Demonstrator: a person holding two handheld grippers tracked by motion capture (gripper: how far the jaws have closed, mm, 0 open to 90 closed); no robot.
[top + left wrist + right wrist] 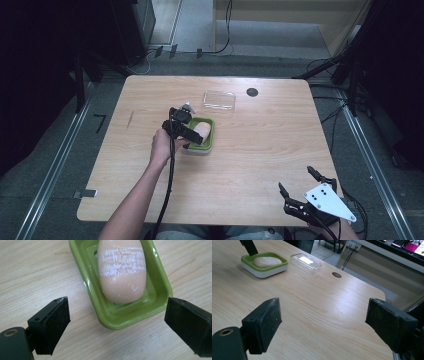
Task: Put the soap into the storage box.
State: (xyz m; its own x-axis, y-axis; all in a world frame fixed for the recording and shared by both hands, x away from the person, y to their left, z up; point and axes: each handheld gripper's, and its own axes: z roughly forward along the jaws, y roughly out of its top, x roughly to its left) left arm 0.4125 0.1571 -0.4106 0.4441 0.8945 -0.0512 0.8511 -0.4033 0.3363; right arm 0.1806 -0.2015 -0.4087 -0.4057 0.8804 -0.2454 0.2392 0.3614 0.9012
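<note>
A green soap dish (209,136) (85,277) (247,260) sits near the table's middle and holds a pale peach bar of soap (202,131) (122,272) (267,261). My left gripper (186,127) (117,322) hovers just above the dish's near end, open, its jaws spread wider than the dish with nothing between them. A clear plastic lid (219,100) (305,263) lies flat beyond the dish. My right gripper (301,185) (323,325) is open over the table's front right corner, far from the dish.
A dark round grommet hole (252,92) (336,275) sits near the far edge of the wooden table (260,165). The left gripper's black cable (169,185) trails down toward the front edge. Metal rails and cables run along the floor on both sides.
</note>
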